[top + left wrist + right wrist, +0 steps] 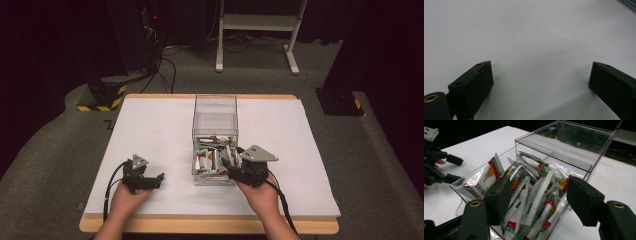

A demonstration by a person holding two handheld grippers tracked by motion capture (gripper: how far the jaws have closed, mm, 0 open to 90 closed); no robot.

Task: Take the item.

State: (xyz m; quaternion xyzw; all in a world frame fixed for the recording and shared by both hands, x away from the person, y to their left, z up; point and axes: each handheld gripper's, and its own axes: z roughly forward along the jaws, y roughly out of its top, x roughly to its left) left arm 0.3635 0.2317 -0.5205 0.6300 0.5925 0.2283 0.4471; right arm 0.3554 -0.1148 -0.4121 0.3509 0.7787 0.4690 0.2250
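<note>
A clear plastic box (pixel 215 116) stands in the middle of the white table (pixel 150 130), its near part filled with several white sachets (pixel 212 158) printed in red, green and yellow. My right gripper (pixel 231 163) reaches into the box's near right corner from the right. In the right gripper view its jaws (pixel 540 195) stand apart over the heap of sachets (pixel 536 182); several lie between them and the pads press on none. My left gripper (pixel 154 180) rests open at the front left, and in its own view (pixel 540 75) it has only bare table between its fingers.
The box's far part (pixel 574 142) holds no sachets. My left gripper (pixel 449 167) shows beyond the box in the right gripper view. Dark floor, cables and a white stand (pixel 260 22) lie beyond the table's far edge.
</note>
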